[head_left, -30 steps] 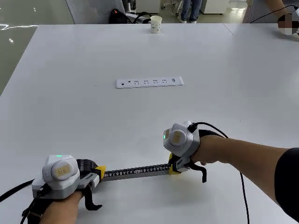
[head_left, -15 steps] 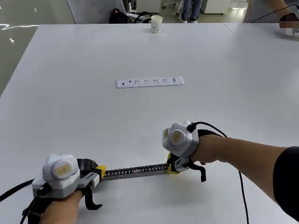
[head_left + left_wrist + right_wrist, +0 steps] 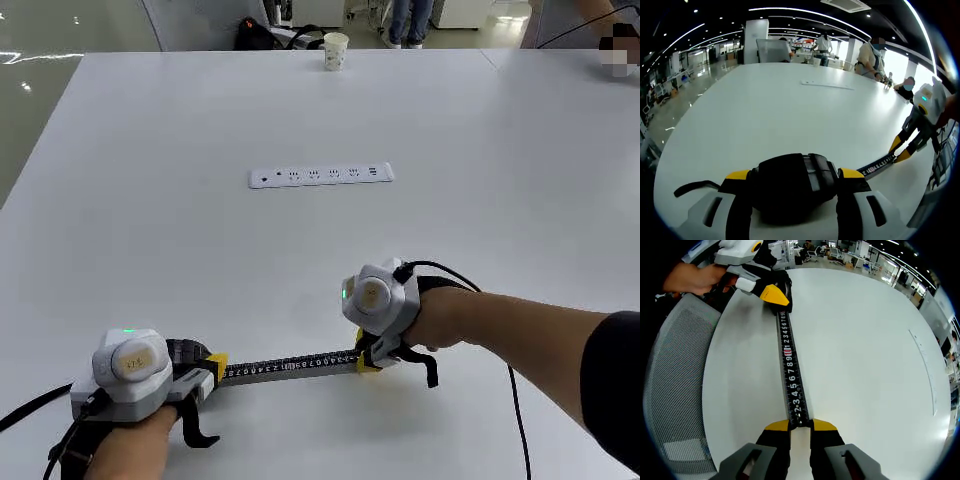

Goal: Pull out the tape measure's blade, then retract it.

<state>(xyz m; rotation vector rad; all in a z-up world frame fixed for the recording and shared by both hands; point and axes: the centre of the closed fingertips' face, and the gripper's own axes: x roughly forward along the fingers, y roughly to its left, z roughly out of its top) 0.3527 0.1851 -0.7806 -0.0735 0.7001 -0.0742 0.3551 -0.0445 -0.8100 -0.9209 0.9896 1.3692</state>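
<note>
The black tape measure case (image 3: 790,186) sits between the yellow-tipped jaws of my left gripper (image 3: 795,175), which is shut on it at the table's near left (image 3: 195,372). Its black blade (image 3: 290,366) runs flat along the white table to my right gripper (image 3: 364,361). In the right gripper view the numbered blade (image 3: 789,360) leads from the case (image 3: 782,282) to my right gripper (image 3: 800,426), shut on the blade's tip. The left gripper view shows the blade (image 3: 877,164) reaching the right gripper (image 3: 902,150).
A white power strip (image 3: 320,176) lies mid-table, and a paper cup (image 3: 335,50) stands at the far edge. The white table (image 3: 480,200) stretches wide around both. A grey mesh chair (image 3: 675,365) is beside the near edge. People stand beyond the far end.
My right gripper has slid a little left toward the case with the blade tip, so the exposed blade is slightly shorter. The left gripper has stayed in place.
</note>
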